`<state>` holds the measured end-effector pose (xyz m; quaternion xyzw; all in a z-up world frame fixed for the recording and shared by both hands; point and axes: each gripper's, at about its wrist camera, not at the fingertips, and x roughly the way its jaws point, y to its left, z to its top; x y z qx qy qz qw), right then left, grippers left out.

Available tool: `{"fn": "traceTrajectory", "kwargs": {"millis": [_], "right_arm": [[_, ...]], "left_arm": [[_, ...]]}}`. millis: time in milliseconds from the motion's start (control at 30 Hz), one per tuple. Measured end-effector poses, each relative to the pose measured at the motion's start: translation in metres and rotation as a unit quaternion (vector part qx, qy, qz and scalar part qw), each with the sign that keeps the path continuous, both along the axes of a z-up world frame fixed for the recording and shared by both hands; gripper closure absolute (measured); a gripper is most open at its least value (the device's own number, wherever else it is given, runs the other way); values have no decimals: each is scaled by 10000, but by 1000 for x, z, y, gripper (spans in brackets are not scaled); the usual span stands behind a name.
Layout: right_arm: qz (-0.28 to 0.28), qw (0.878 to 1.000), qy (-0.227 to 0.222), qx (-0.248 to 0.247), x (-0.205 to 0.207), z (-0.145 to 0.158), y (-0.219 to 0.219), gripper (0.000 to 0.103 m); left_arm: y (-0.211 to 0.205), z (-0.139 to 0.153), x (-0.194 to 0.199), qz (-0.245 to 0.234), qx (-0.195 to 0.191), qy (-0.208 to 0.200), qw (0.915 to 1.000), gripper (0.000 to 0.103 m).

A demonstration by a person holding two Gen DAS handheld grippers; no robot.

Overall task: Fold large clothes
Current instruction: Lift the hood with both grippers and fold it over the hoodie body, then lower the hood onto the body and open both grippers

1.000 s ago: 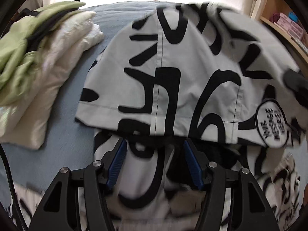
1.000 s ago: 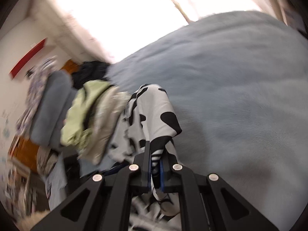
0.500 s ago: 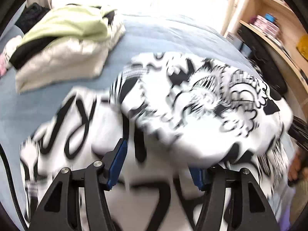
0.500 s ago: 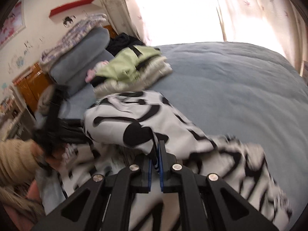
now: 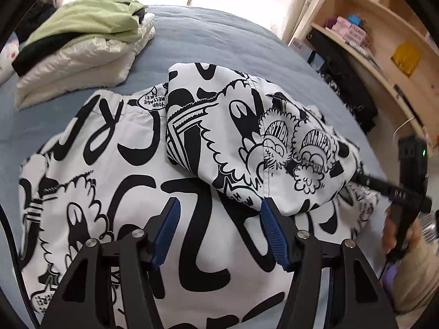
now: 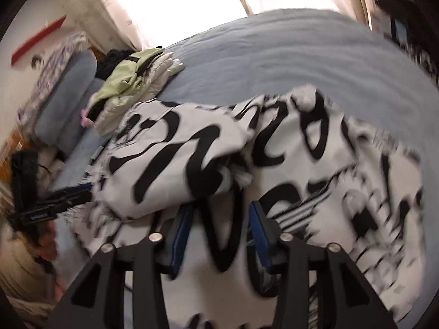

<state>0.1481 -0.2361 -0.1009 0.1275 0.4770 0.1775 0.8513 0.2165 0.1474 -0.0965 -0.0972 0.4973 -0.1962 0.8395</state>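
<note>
Lying spread on the blue bedspread (image 5: pixel 225 35), the black-and-white graffiti-print garment (image 5: pixel 131 186) is seen directly beneath and ahead of the left gripper (image 5: pixel 219 230), whose jaws stand apart with nothing pinched, the flat lower layer running out to that view's left. A folded-over flap (image 5: pixel 247 134) is laid across the middle, its long axis slanting toward the right gripper (image 6: pixel 219 235). Its jaws are opening over the cloth, no fabric clamped, so that edge is judged nearer the right hand.

Both wrist views down onto garment (image 5: pixel 131 181)
</note>
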Motion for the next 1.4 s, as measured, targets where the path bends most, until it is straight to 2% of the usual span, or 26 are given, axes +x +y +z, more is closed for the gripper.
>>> {"fn": "traceTrajectory", "kwargs": {"millis": [67,200,300,433,600,633,667,700,733,867,1000,1100,1200,1300,1367,1400], "right_arm": [[-55,9991,151,403,-7,-3,2,59],[-127,9914,358,1252,-11,-8,11,47],[-159,9833,412,1768,-8,-9,20,47],[-237,9808,334,1907,2,-9,34,47],[-537,9772,166,2047,10,-13,43,47],[-589,9775,155,2020,12,-14,43,54],[-618,9778,148,1995,13,-14,44,62],[-620,9792,166,1926,14,-14,46,84],[-623,9803,194,1864,14,-14,46,93],[-648,9796,218,1892,9,-5,44,96],[-667,9787,256,1926,-7,4,41,96],[-757,9802,462,1770,-18,-6,37,96],[-873,9858,684,1263,-28,-29,40,96],[-950,9869,713,1088,-36,-45,42,96],[-1048,9862,657,1100,-40,-44,42,95],[-1050,9860,660,1111,-40,-42,42,91]], "left_arm": [[5,-3,6,43,-226,88,9997,44],[17,-16,23,166,-678,232,9973,44],[22,-28,32,288,-992,373,9939,44],[17,-45,48,404,-1289,539,9894,44],[8,-59,71,595,-1661,554,9827,44],[5,-59,75,693,-1690,568,9815,53],[4,-58,77,825,-1688,554,9806,78],[2,-55,76,925,-1651,486,9807,93],[-1,-52,76,1014,-1490,472,9825,100],[-13,-23,58,1293,-816,203,9880,101],[-18,-8,32,1364,-281,215,9900,101],[-23,-19,18,1362,124,423,9897,101],[-26,-45,8,1295,494,533,9889,99],[-35,-51,3,1224,793,309,9888,97],[-41,-48,2,1187,944,166,9883,93],[-46,-46,0,1182,997,138,9879,91]]}}
